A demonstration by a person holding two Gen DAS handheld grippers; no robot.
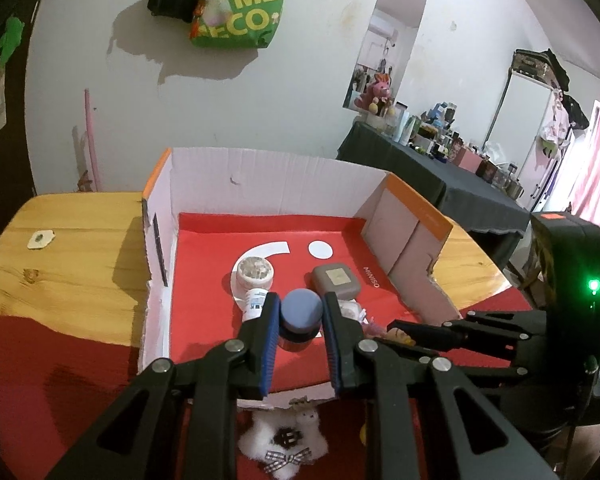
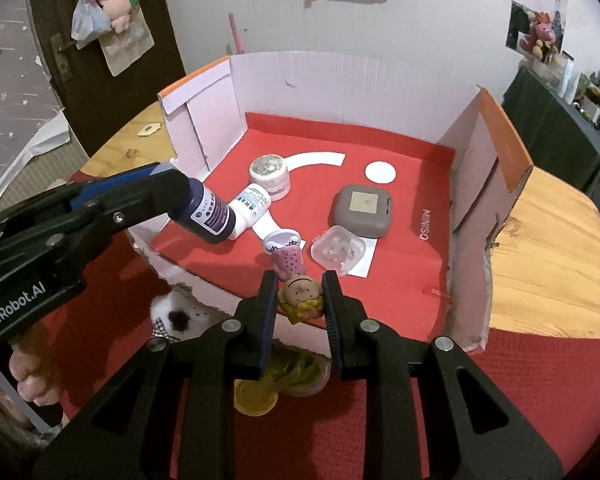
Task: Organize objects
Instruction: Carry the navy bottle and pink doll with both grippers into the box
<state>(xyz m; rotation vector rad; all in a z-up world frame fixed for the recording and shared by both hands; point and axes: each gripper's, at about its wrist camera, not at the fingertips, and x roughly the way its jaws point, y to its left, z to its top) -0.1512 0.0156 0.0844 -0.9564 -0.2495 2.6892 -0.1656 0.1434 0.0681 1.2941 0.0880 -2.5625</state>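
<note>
My left gripper is shut on a dark blue bottle by its cap and holds it over the front left of the cardboard box; the bottle also shows in the right wrist view. My right gripper is shut on a small yellow doll figurine just above the box's front edge. Inside the box on its red liner lie a white jar, a white bottle, a grey case, a pink cup and a clear plastic case.
The box stands on a wooden table with a red cloth at the front. A white fluffy toy and a yellow lid lie on the cloth before the box. A cluttered dark table stands at the back right.
</note>
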